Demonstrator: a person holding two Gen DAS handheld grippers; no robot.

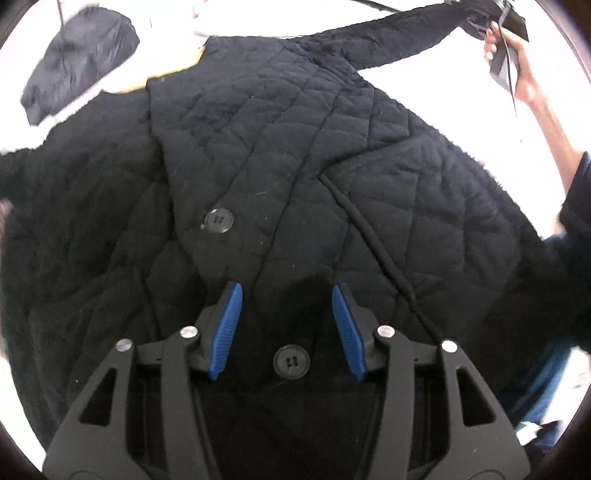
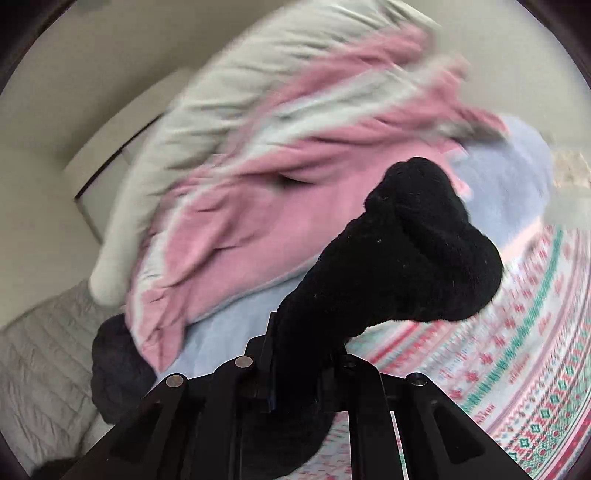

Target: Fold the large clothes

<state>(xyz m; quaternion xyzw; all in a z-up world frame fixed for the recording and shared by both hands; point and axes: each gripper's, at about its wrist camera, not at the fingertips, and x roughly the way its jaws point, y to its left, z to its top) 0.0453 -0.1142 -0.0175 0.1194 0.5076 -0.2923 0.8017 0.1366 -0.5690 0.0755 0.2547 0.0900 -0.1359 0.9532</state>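
1. The left gripper (image 1: pixel 287 325) hangs over the black quilted coat (image 1: pixel 280 155), its blue pads about half apart and nothing pinched between them; one button (image 1: pixel 291 362) shows in the gap below, not touched as far as I can tell.
2. The coat lies spread flat on a white surface (image 1: pixel 424 66), its length running away from the left gripper towards the collar end at the top of the left wrist view.
3. Two buttons show on the coat: that one and another (image 1: pixel 218 220) further up the front.
4. One sleeve (image 1: pixel 388 44) stretches out to the far right, where the right gripper (image 1: pixel 480 14) has its end; in the right wrist view that gripper (image 2: pixel 295 365) is clamped tight on the black cuff (image 2: pixel 406 240).
5. So the right hand (image 1: pixel 517 62) is the nearer to the sleeve, and I judge the next fold brings it back across the coat's body.
6. Further off lie one other dark garment (image 1: pixel 81 62) and one pile of pink and grey bedding (image 2: pixel 280 147).
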